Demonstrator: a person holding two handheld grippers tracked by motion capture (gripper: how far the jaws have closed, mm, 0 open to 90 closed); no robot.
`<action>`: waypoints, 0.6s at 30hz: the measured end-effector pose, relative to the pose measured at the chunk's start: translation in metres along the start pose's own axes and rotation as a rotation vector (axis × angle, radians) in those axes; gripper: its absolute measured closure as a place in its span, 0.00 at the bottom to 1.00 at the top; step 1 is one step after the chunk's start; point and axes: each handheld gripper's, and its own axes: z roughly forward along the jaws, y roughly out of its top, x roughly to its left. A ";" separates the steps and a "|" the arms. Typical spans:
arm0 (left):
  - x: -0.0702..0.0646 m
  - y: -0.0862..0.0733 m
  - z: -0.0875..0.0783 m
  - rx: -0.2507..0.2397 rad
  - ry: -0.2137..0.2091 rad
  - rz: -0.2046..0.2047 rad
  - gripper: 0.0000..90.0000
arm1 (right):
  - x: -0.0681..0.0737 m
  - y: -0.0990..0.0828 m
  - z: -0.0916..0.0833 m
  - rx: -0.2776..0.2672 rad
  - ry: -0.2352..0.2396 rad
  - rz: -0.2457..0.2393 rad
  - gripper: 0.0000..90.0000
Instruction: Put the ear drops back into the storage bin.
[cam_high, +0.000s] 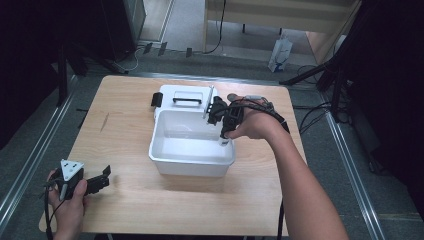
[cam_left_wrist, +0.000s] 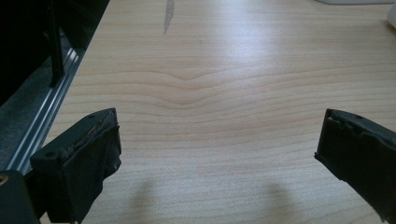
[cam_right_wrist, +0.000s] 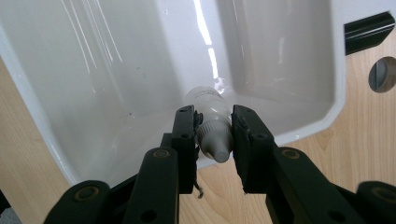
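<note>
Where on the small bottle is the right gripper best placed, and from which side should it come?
On the grey cap and neck, as now: the right gripper clamps the small bottle across its cap, nozzle pointing back toward the camera, body hanging into the white bin. The cap is narrow and round, so the jaws close from opposite sides, and coming from above the bin's rim likely avoids its walls.

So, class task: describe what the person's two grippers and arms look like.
Both grippers are black with two jaws. The left gripper carries a grey three-cornered plate and trails a dark cable. The right gripper has round pivot bolts and padded jaws. The forearms are bare, with no sleeves in view.
</note>
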 end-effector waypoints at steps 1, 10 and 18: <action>0.000 0.000 0.000 0.001 0.000 0.001 0.01 | 0.000 0.000 0.002 0.003 0.001 -0.004 0.80; 0.000 0.000 0.000 -0.001 0.000 -0.001 0.01 | 0.001 -0.001 0.021 0.008 0.015 -0.014 0.80; 0.000 0.000 0.000 -0.002 0.001 0.000 0.01 | 0.002 -0.003 0.033 0.018 0.017 -0.036 0.80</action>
